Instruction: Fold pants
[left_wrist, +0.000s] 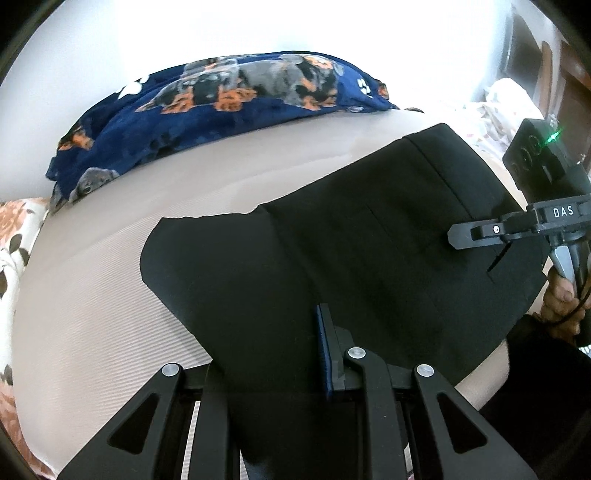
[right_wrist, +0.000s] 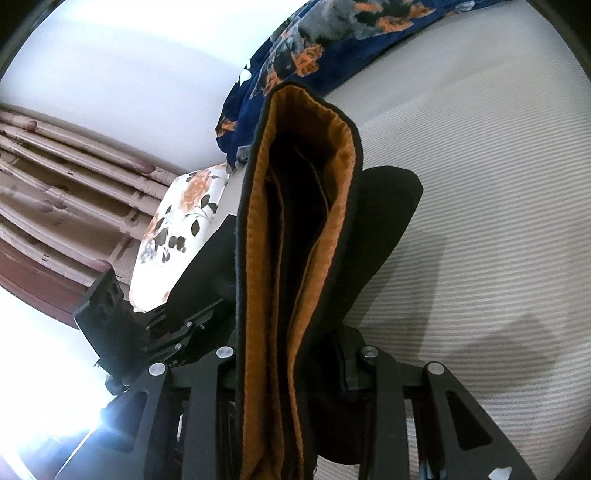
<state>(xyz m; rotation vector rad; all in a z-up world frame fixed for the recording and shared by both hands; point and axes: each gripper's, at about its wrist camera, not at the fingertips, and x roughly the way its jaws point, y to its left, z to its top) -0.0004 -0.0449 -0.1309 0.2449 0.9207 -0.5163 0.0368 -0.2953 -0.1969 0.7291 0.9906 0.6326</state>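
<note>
Ribbed beige bedsheet (left_wrist: 92, 295) under black pants (left_wrist: 332, 258), already doubled. Left gripper (left_wrist: 295, 354) clamps one edge; right gripper (right_wrist: 295, 354) clamps the orange-lined waistband (right_wrist: 266, 221), lifted. Fold underway, not laid flat.

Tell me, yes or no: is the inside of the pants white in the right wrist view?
No, the pants show an orange lining around the opening.
</note>
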